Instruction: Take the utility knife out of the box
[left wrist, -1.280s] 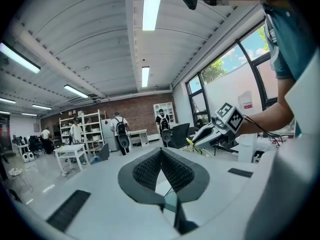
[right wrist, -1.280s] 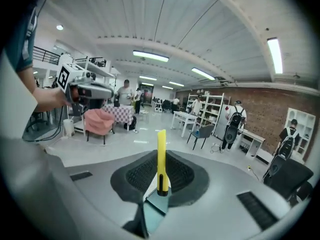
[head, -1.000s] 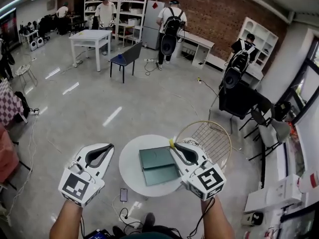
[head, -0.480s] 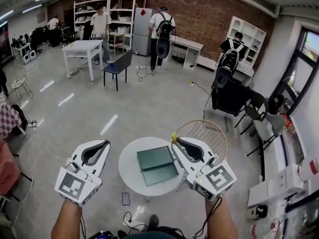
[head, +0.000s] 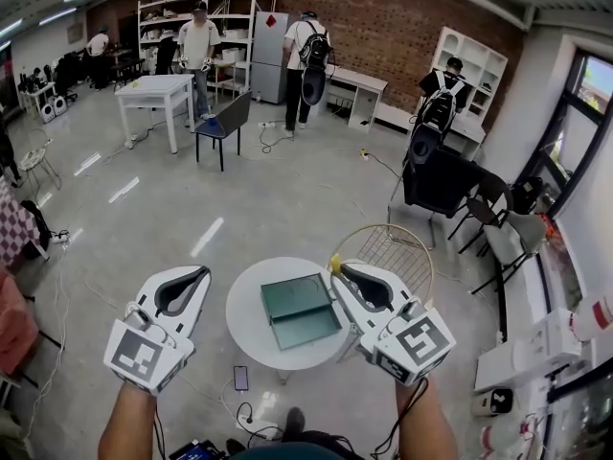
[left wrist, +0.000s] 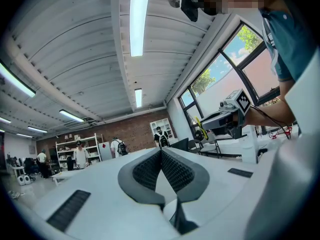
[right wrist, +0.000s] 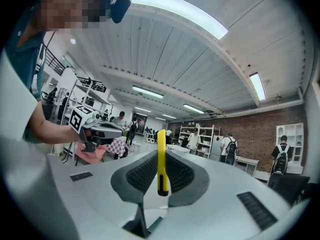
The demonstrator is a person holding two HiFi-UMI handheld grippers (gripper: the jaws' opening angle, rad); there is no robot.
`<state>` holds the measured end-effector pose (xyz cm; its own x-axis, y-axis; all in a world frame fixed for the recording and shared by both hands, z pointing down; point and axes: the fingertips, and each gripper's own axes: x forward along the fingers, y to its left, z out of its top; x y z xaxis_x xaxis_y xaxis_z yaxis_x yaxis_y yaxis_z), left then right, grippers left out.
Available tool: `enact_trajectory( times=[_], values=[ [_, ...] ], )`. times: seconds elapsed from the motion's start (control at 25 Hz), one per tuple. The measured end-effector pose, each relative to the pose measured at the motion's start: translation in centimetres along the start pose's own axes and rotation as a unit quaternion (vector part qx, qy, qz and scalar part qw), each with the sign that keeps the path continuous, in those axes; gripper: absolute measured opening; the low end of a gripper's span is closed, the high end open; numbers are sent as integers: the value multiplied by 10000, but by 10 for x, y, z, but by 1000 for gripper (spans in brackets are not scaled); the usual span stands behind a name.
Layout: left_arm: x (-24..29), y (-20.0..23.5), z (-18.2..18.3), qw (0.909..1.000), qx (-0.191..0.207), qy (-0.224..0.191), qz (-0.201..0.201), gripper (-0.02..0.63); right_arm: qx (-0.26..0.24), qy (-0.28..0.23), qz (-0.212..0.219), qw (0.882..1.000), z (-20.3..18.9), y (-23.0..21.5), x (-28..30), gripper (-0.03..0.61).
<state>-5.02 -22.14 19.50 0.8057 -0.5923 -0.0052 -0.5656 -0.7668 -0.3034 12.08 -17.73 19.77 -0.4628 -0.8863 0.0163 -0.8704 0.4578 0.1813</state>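
A: Where is the utility knife (right wrist: pixel 161 161) sitting right now?

B: It is standing upright, clamped between the jaws of the right gripper (head: pixel 337 274), and poking up at about 1 o'clock from the box (head: pixel 299 310).

A: So the removal is looking done?

B: I am judging so. The knife is hanging clear of the open box, which is lying on the round table (head: pixel 251 329) and appearing empty. Only setting the knife down may be remaining.

A: And the left gripper (head: pixel 196 278)?

B: It is hovering at 9 o'clock of the table, its jaws pressing together on nothing.
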Motion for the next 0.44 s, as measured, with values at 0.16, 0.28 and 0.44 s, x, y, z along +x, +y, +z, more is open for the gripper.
enact_trajectory(
  times=[0.16, 0.28, 0.44],
  values=[
    [-3, 5, -2, 10000, -10, -9, -53, 18, -86, 14, -9, 10000, -4, 2, 3, 71],
    [6, 16, 6, 10000, 3, 3, -72, 18, -22, 30, -30, 10000, 5, -8, 12, 71],
    [14, 35, 24, 10000, 10, 51, -64, 18, 117, 75, -68, 9999, 27, -16, 26, 71]
  ],
)
